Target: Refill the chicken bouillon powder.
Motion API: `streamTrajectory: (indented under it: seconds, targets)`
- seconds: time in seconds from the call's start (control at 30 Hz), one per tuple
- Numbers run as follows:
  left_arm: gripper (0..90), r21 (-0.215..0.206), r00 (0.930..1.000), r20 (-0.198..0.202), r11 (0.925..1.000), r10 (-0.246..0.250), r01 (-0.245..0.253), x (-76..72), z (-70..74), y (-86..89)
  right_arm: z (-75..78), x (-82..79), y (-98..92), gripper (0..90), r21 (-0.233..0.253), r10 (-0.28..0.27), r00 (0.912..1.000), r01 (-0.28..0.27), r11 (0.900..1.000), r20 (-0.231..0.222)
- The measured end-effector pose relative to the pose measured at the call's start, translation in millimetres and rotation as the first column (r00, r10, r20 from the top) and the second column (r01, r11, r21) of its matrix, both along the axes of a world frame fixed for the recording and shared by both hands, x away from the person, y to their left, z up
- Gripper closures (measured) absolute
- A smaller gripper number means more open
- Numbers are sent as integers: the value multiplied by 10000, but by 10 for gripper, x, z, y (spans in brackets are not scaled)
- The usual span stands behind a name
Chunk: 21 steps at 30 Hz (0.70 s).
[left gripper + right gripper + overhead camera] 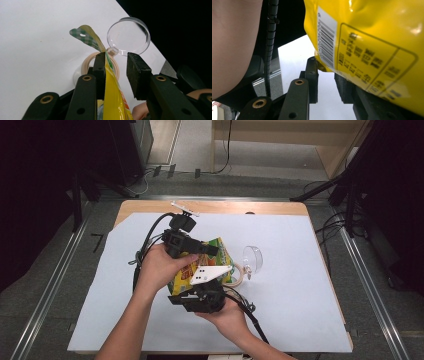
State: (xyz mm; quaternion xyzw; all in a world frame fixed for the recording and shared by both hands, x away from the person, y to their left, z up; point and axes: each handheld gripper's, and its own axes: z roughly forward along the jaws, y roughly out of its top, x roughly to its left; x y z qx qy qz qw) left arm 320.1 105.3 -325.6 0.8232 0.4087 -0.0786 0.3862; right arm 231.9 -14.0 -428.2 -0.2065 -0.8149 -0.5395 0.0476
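Partly hidden behind both hands, the snack bag (220,257) stays unreadable.

1. The high view looks forward and down from above the person's side; the bench (300,320) fills mid-frame.
2. The left gripper view looks along its jaws, close to the yellow bag (112,100), clear lid (128,36) upper centre.
3. The right gripper view sits nearer still against that bag (374,45), shared by all three views.

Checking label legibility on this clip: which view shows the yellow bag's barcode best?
The right gripper view: the barcode on the yellow bag is close and sharp. The left gripper view shows the bag edge-on; the high view shows it partly covered by hands, barcode not discernible.
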Motion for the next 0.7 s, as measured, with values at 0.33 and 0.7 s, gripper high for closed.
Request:
streamTrajectory:
  seconds: [0.33,0.7]
  targets:
    - [700,12,10000,76,10000,51,-52,-15,13,2,10,-11,7,743,-22,-22,9999,22,10000,125]
    - [700,7,9998,179,10000,43,-43,-19,17,9,6,-4,7,743,-52,-27,9998,27,10000,181]
